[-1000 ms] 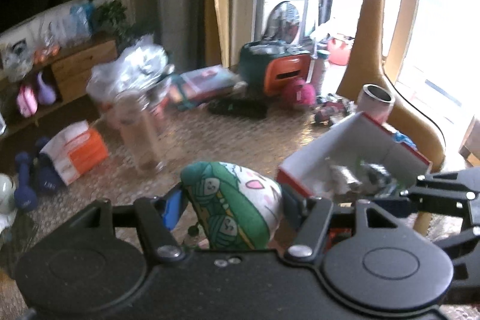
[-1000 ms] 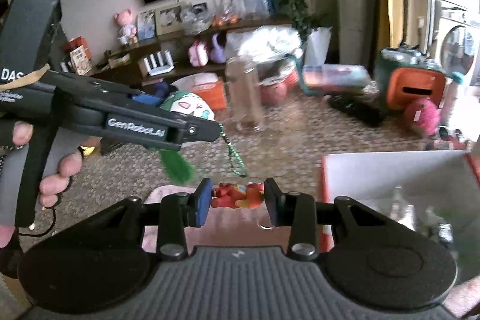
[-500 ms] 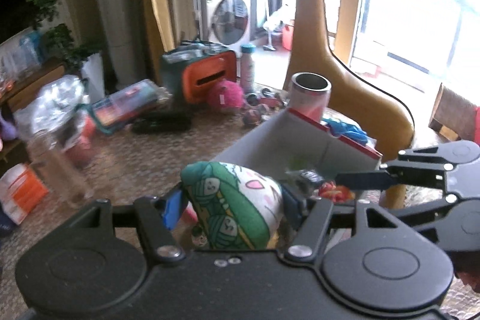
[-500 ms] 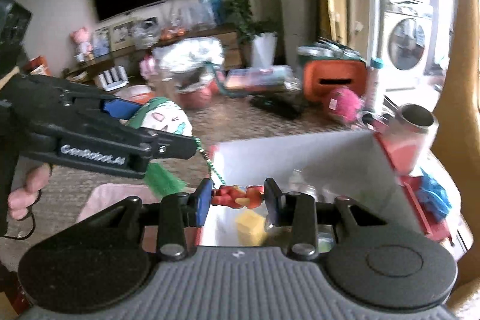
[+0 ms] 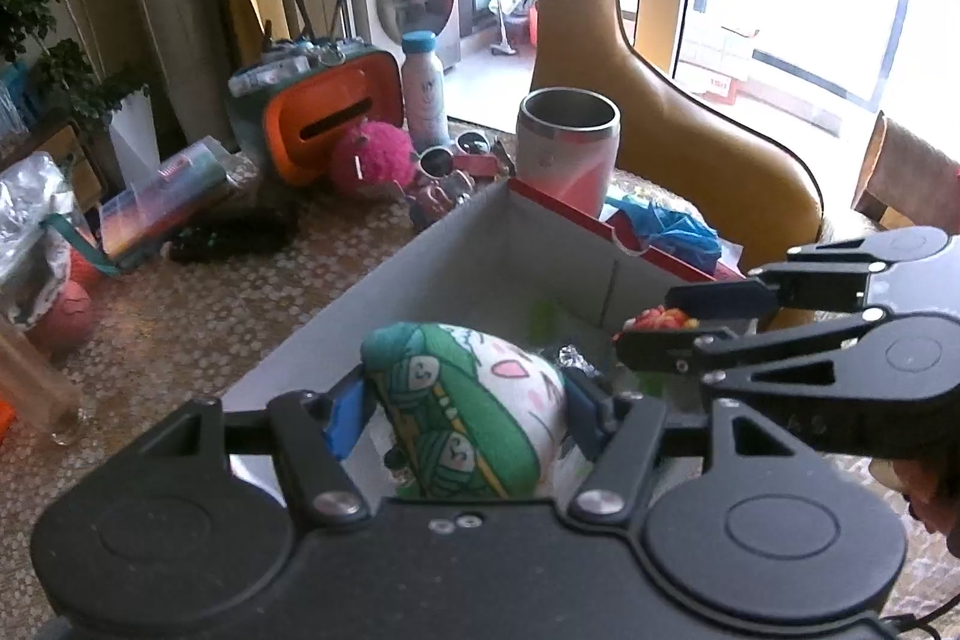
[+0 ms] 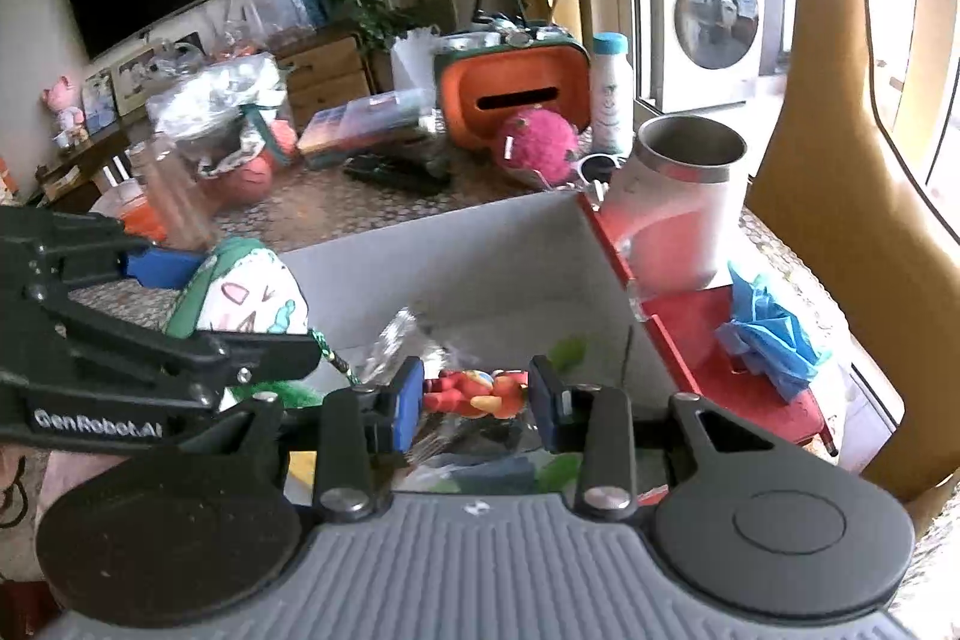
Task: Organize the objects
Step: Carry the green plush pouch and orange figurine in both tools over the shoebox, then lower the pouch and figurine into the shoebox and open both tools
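My left gripper (image 5: 462, 409) is shut on a green and white plush toy (image 5: 468, 406), held over the open grey box with a red rim (image 5: 420, 274). The same plush toy (image 6: 240, 292) shows at the left of the right wrist view, a green cord hanging from it. My right gripper (image 6: 477, 400) is shut on a small red and yellow figurine (image 6: 480, 394), also above the box (image 6: 480, 256). From the left wrist view the right gripper (image 5: 654, 325) reaches in from the right with the figurine (image 5: 657, 319). Several small items lie inside the box.
A steel cup (image 5: 567, 142) stands just behind the box, beside a blue bag (image 5: 666, 226) on the red lid. Further back sit a pink fuzzy ball (image 5: 372, 157), an orange case (image 5: 324, 118), a white bottle (image 5: 423, 88) and a clear glass (image 5: 36, 388). A tan chair (image 5: 660, 100) is at right.
Both grippers swung right and down across the table, from beside the box to over its opening. The plush toy and the figurine stayed in their grips.
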`<state>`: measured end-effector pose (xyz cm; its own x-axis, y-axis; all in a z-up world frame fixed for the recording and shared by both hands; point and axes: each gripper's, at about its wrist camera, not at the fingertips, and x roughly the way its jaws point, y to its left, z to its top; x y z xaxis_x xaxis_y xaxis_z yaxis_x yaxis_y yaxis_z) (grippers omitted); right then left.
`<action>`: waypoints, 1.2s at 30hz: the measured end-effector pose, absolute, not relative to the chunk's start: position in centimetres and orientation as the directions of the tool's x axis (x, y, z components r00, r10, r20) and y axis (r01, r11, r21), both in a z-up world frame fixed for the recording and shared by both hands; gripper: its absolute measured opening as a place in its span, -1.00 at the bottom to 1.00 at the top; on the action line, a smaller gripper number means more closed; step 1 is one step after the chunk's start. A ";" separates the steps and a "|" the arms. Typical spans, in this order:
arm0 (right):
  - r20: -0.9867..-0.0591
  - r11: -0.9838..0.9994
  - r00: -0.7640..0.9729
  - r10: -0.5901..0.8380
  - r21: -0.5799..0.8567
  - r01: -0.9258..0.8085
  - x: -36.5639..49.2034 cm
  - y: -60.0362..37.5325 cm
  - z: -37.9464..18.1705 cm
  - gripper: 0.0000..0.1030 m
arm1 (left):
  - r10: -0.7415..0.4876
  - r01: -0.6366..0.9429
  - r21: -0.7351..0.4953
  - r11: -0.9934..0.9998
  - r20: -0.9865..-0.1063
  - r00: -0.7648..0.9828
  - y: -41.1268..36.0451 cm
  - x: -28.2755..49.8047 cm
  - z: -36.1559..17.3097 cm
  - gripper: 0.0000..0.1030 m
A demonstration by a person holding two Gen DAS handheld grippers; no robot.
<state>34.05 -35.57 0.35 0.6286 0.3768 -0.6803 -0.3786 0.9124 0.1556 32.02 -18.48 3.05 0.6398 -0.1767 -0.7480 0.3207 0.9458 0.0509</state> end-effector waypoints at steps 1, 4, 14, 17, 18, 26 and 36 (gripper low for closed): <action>-0.681 0.914 0.629 0.375 0.156 -0.375 34.3 -35.7 0.3 -0.29 | -0.175 0.319 0.050 0.946 -0.752 0.636 -18.6 32.4 2.8 0.25; -0.685 0.917 0.628 0.371 0.160 -0.366 35.4 -35.6 0.0 -0.29 | -0.167 0.311 0.046 0.949 -0.762 0.625 -18.9 33.3 1.9 0.25; -0.727 0.917 0.583 0.363 0.167 -0.363 37.8 -35.4 -2.7 -0.29 | -0.147 0.288 0.032 0.957 -0.802 0.578 -18.5 35.0 -1.2 0.26; -0.741 0.909 0.563 0.366 0.153 -0.389 37.4 -35.2 -3.5 -0.29 | -0.140 0.277 0.031 0.960 -0.806 0.575 -18.2 35.4 -1.8 0.25; -0.746 0.906 0.557 0.365 0.148 -0.396 37.3 -35.2 -3.7 -0.29 | -0.141 0.275 0.027 0.961 -0.809 0.571 -18.1 35.6 -2.0 0.25; -0.778 0.887 0.522 0.350 0.097 -0.451 35.9 -34.6 -5.0 -0.29 | -0.139 0.278 0.021 0.960 -0.827 0.544 -18.3 36.6 -3.6 0.26; -0.787 0.882 0.516 0.338 0.074 -0.465 35.7 -34.2 -5.4 -0.26 | -0.132 0.292 0.028 0.956 -0.849 0.512 -18.7 37.1 -4.7 0.29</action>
<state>35.74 -34.21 -5.38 0.5161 0.3376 -0.7872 -0.4646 0.8824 0.0738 37.13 -18.71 -4.74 0.5117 -0.1316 -0.8490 0.2920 0.9560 0.0279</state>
